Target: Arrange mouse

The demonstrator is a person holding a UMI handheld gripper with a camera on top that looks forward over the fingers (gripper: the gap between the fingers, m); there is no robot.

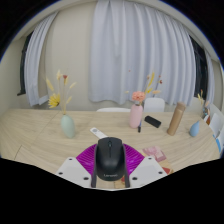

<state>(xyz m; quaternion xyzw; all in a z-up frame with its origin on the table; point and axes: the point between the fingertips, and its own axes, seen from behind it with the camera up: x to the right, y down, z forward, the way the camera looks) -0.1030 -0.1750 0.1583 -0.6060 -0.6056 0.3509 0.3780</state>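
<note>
A black computer mouse (110,155) sits between my two fingers, its length pointing away from me, with small lettering near its rear. The magenta pads (88,160) press against its left and right sides, with no gap showing. My gripper (110,166) is shut on the mouse and holds it over the near edge of the light wooden table (40,145). I cannot tell whether the mouse rests on the table or hangs just above it.
Beyond the fingers stand a pale green vase with flowers (67,125), a pink vase with flowers (136,115), a white box (153,103), a brown bottle (176,119) and a blue vase (197,128). A small pink item (155,153) lies right of the mouse. White curtains hang behind.
</note>
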